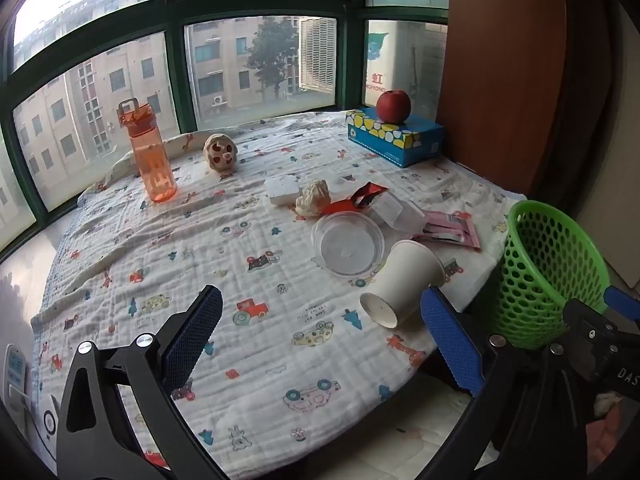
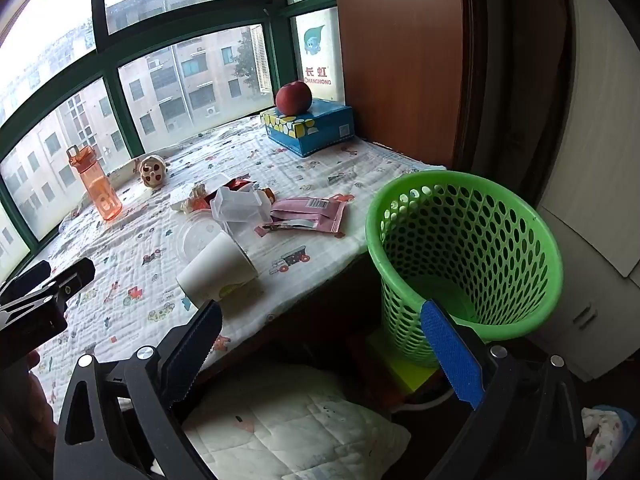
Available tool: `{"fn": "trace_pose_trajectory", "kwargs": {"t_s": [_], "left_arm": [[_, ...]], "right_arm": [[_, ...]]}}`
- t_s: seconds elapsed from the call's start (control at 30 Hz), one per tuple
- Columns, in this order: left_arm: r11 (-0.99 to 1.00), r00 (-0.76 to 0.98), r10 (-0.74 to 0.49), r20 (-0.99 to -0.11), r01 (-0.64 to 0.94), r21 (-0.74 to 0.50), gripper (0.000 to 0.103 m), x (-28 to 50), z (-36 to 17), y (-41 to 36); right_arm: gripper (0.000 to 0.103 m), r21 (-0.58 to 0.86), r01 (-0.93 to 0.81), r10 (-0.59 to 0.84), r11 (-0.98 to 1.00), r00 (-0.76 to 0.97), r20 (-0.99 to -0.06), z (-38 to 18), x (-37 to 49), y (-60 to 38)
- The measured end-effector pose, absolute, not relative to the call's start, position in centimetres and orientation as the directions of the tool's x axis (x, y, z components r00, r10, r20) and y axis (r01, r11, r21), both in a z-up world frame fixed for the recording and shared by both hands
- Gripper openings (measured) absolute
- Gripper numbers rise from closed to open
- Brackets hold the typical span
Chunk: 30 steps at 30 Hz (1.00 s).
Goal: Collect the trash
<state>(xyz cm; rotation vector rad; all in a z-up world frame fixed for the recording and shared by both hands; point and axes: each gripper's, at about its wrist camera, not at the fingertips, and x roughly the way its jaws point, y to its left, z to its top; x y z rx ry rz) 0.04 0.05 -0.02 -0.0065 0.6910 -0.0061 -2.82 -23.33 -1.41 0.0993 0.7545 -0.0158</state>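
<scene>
Trash lies on the patterned cloth: a tipped white paper cup (image 1: 400, 280) (image 2: 218, 268), a clear plastic lid (image 1: 347, 245), a crumpled tissue (image 1: 314, 197), a red wrapper (image 1: 362, 198), a clear plastic box (image 1: 398, 212) (image 2: 240, 206), pink wrappers (image 1: 452, 230) (image 2: 310, 212) and a white foam block (image 1: 282, 190). A green mesh basket (image 1: 548, 268) (image 2: 464, 252) stands off the right edge. My left gripper (image 1: 320, 328) hovers open just short of the cup. My right gripper (image 2: 320, 340) hangs open beyond the cloth's edge, beside the basket, holding nothing.
An orange water bottle (image 1: 148, 152) and a small round toy (image 1: 219, 152) stand near the window. A red apple (image 1: 394, 106) rests on a blue tissue box (image 1: 394, 136) at the back right. A wooden cabinet (image 2: 400, 60) rises behind the basket.
</scene>
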Motion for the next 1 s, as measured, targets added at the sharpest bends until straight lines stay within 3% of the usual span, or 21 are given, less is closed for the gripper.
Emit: {"fn": "trace_pose_trajectory", "kwargs": {"t_s": [1.0], "left_arm": [[1.0,0.774,-0.021,-0.633,0.014,-0.016,0.098,-0.23,0.25,-0.36]], "right_arm": [[0.096,0.098,0.057,0.024,0.994,0.738,-0.674,-0.85,-3.14,-23.95]]}}
